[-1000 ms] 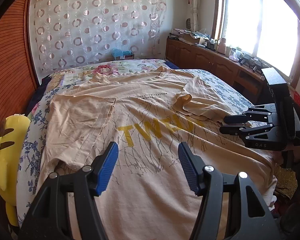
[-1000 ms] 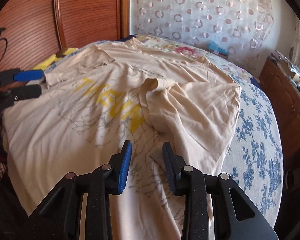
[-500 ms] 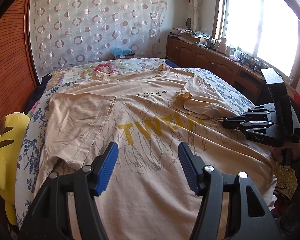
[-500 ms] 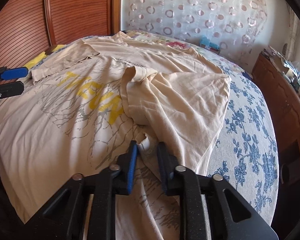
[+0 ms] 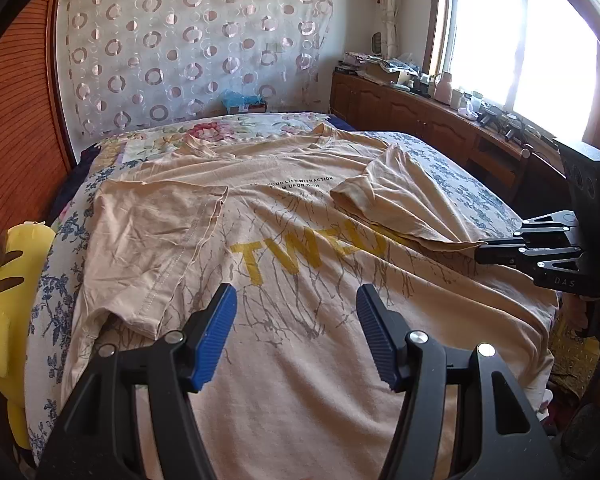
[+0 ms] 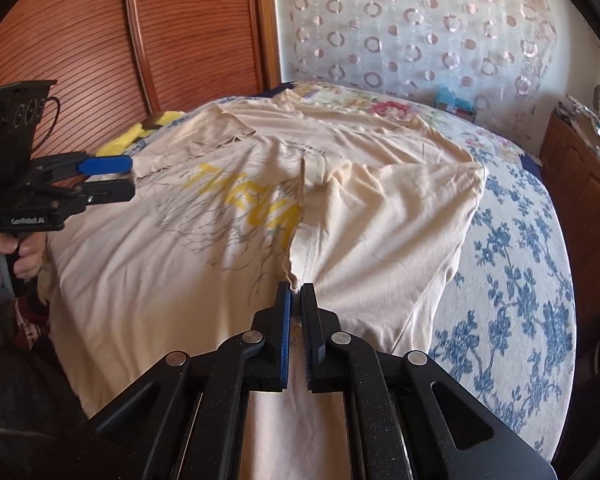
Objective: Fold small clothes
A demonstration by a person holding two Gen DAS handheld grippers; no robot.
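A bed with a blue-flowered sheet fills the room. On the far wall hangs a circle-patterned curtain. Left stands a ribbed wooden panel; right, a bright window above wooden cabinets.

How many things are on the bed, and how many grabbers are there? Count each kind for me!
T-shirts: 1
Yellow plush toys: 1
Grabbers: 2, the left gripper open over the shirt, the right gripper shut on the shirt's edge
Total: 4
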